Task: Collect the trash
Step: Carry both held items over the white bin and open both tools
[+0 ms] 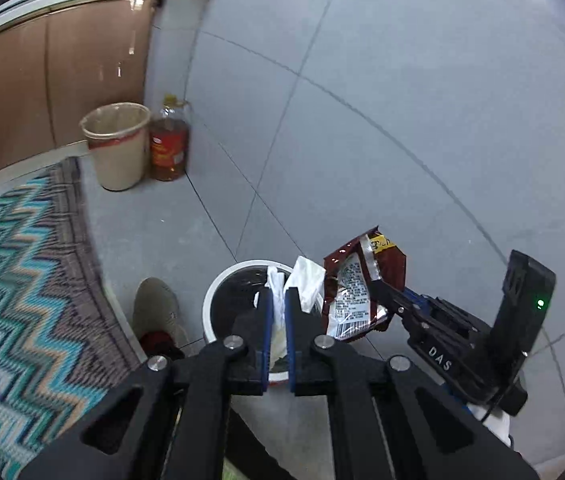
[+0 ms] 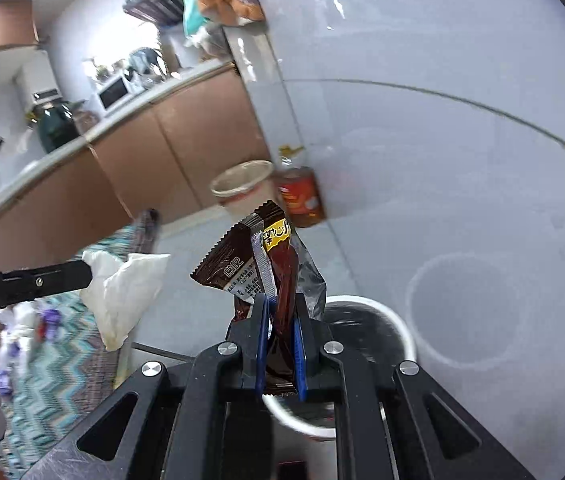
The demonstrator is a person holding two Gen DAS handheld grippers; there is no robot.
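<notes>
My left gripper (image 1: 278, 294) is shut on a crumpled white tissue (image 1: 306, 280), which sticks up between its blue pads above a white-rimmed, black-lined trash bin (image 1: 218, 284). My right gripper (image 1: 374, 282) comes in from the right, shut on a brown snack wrapper (image 1: 362, 280) beside the bin's rim. In the right wrist view the right gripper (image 2: 280, 300) pinches the brown snack wrapper (image 2: 242, 256) over the trash bin (image 2: 382, 308). The left gripper (image 2: 88, 272) reaches in from the left with the white tissue (image 2: 122, 292) hanging from its tip.
A beige waste bin (image 1: 116, 144) and an oil bottle (image 1: 168, 144) stand by brown kitchen cabinets (image 1: 54, 76). A zigzag-patterned rug (image 1: 22, 280) covers the floor at left. A person's shoe (image 1: 158, 308) is beside the trash bin. Grey tiled floor (image 1: 402, 120) spreads to the right.
</notes>
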